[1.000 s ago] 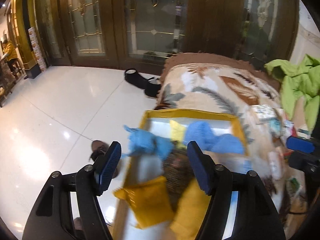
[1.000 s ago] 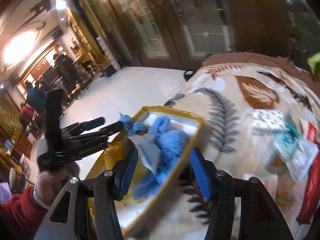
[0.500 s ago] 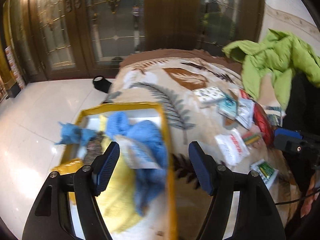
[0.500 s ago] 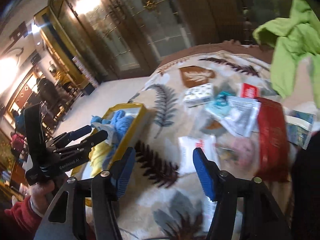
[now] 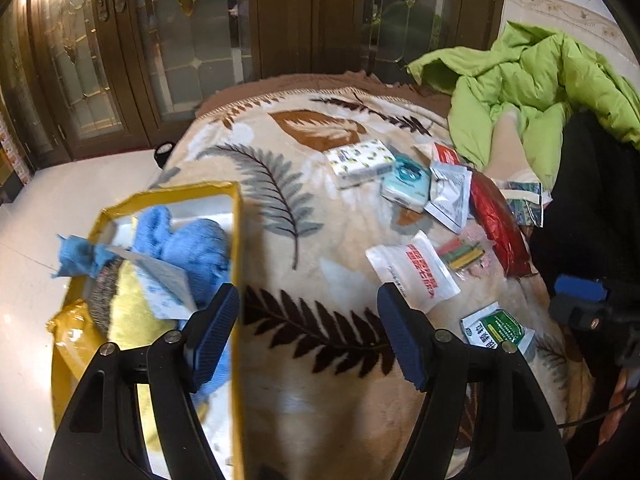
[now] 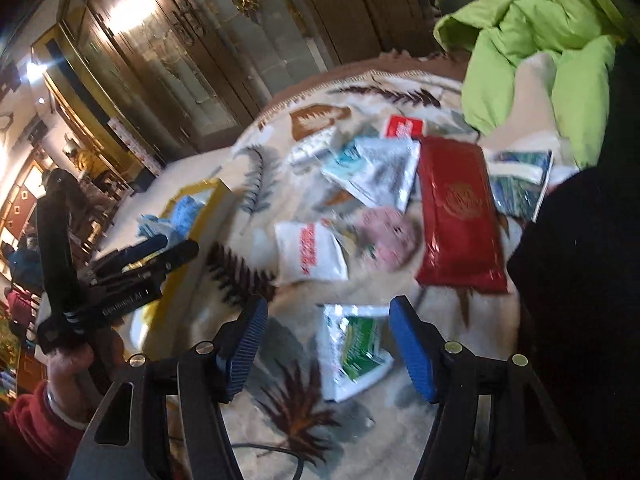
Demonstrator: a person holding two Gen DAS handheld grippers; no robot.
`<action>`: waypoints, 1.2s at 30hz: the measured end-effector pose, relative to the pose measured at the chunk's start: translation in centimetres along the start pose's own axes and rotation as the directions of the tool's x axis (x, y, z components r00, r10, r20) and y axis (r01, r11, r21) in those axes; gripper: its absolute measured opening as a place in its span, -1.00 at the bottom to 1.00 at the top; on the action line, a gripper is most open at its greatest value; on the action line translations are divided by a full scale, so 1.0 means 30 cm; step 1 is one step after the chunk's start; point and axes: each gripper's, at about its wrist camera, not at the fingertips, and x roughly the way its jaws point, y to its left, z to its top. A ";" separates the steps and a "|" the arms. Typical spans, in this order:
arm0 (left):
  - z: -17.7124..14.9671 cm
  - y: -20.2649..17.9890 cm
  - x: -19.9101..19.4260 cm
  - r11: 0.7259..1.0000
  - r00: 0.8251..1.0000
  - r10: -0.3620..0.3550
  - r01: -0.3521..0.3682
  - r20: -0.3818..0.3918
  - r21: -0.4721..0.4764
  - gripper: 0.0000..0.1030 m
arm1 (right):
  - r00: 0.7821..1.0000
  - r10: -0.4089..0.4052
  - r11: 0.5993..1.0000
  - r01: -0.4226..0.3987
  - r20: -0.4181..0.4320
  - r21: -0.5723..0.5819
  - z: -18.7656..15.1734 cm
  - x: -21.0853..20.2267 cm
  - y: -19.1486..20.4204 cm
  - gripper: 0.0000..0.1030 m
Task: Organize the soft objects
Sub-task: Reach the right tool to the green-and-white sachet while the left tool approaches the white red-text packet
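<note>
Yellow cardboard frames the box [image 5: 237,240] at the blanket's [image 5: 340,360] left edge, and in it we see blue knitted pieces [image 5: 192,244], a white packet [image 5: 166,284] and yellow pouches [image 5: 132,312] piled together, so we judge it to be the collecting place for the soft things. Our left gripper [image 5: 308,336] hangs over the bare blanket just beside the box's right wall, fingers spread wide with nothing between them. Our right gripper [image 6: 326,344] is likewise spread and empty, and it hovers right above the green-and-white sachet [image 6: 356,348], which lies flat between its pads; we take that sachet to be the next pick, since the fingers already straddle it.

Farther out lie a white pouch with red lettering [image 6: 310,252], a long red packet [image 6: 456,216], a silver sachet [image 6: 384,172], a teal pack [image 5: 406,180] and a patterned tissue pack [image 5: 360,162], all loose on the blanket and well apart from the box. They sit within reach of the right side, which is probably why that gripper works there. A green jacket [image 5: 532,80] is heaped at the far edge.
</note>
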 end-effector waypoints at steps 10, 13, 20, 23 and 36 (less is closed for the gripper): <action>0.004 -0.076 0.110 0.997 0.994 -0.075 0.072 -0.079 -0.036 0.38 | 0.995 -0.016 1.000 0.018 -0.099 0.016 -0.064 0.104 -0.028 0.28; 0.002 -0.090 0.155 0.996 0.990 -0.086 0.081 -0.113 -0.048 0.38 | 0.992 -0.023 0.998 0.029 -0.123 0.052 -0.080 0.123 -0.057 0.29; -0.001 -0.100 0.244 0.989 0.977 -0.122 0.105 -0.173 -0.101 0.38 | 0.986 -0.021 0.997 0.033 -0.164 0.069 -0.088 0.179 -0.078 0.29; 0.004 -0.112 0.269 0.984 0.972 -0.152 0.131 -0.180 -0.123 0.38 | 0.986 -0.019 0.998 0.028 -0.163 0.053 -0.077 0.197 -0.064 0.29; 0.049 -0.200 0.319 0.969 0.954 -0.220 0.189 -0.202 -0.162 0.45 | 0.982 -0.044 0.998 0.051 -0.185 0.031 -0.070 0.248 -0.074 -0.32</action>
